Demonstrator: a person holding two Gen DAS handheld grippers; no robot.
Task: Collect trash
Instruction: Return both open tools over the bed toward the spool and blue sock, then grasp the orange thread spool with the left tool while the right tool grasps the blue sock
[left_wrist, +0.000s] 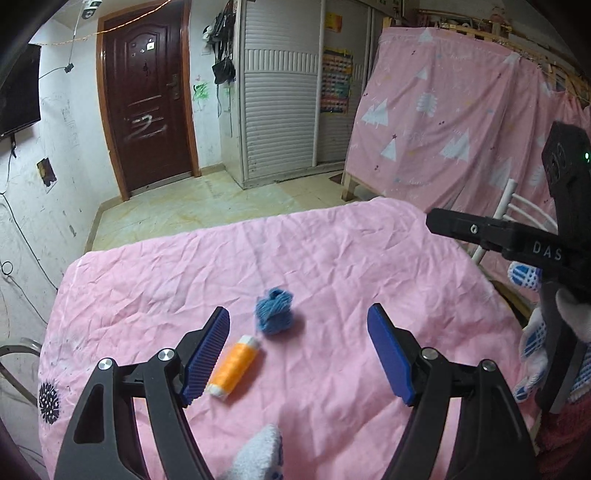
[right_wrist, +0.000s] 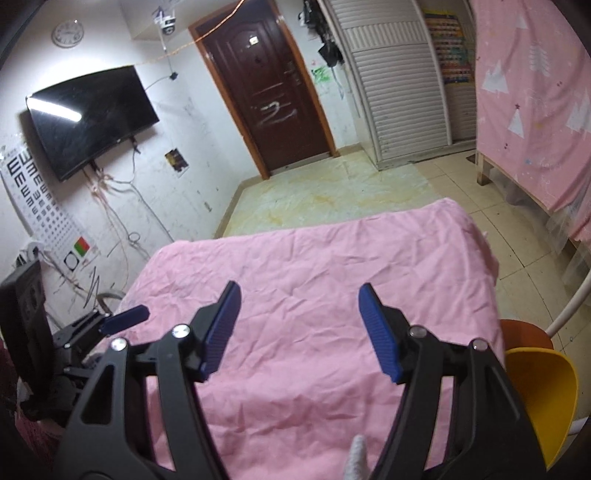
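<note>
A small bundle of blue yarn (left_wrist: 274, 312) and an orange thread spool (left_wrist: 234, 366) lie on the pink cloth-covered table (left_wrist: 147, 295). My left gripper (left_wrist: 297, 319) is open just above them; the spool lies beside its left finger (left_wrist: 207, 358), and the yarn sits between the fingertips. My right gripper (right_wrist: 297, 295) is open and empty over bare pink cloth (right_wrist: 314, 251). Its black body shows at the right in the left wrist view (left_wrist: 517, 236). The left gripper shows at the left edge of the right wrist view (right_wrist: 122, 319).
A yellow bin (right_wrist: 543, 398) stands by the table's right side, next to an orange stool (right_wrist: 524, 334) and a white chair frame (right_wrist: 570, 299). A pink curtained frame (left_wrist: 461, 122) is at the right. Beyond are tiled floor (right_wrist: 332, 192), a brown door (left_wrist: 142, 107), and a wall TV (right_wrist: 88, 118).
</note>
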